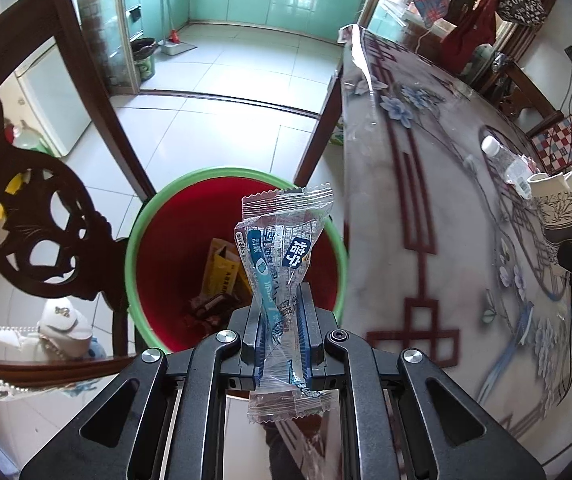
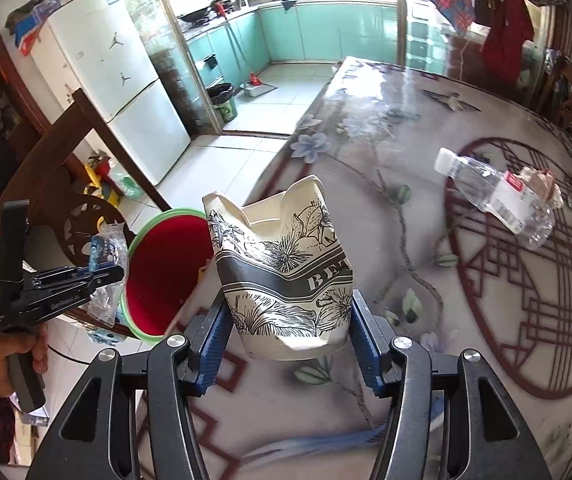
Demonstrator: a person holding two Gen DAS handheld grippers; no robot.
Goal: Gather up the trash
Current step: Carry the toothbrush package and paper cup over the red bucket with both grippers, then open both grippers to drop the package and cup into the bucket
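A patterned counter [image 2: 426, 264] with a clear cover fills the right side of both views. Beside its edge, on the tiled floor [image 1: 214, 92], stands a bin [image 1: 142, 248] with a green rim and red inside. At the bottom of the bin lie a yellow packet [image 1: 220, 268] and a dark crumpled wrapper [image 1: 210, 308]. A carved wooden chair [image 1: 46, 216] stands just left of the bin.

On the counter, well apart from the grippers, a clear plastic bottle [image 2: 494, 196] with a white cap lies on its side. A small crumpled scrap [image 2: 542, 180] touches its far end.

The right gripper [image 2: 286, 344] is closed on a crushed paper cup [image 2: 282, 276], white with black flower print, its blue pads pressing both sides. The cup is held mouth up above the counter, near the bin, and I cannot tell whether anything is in it.

The left gripper [image 1: 282, 332] is pinched tight on a clear wrapper [image 1: 282, 264] with blue print. The wrapper stands up between the fingers, right above the open bin. In the right wrist view, a hand [image 2: 4, 356] grips the handle of the left gripper.
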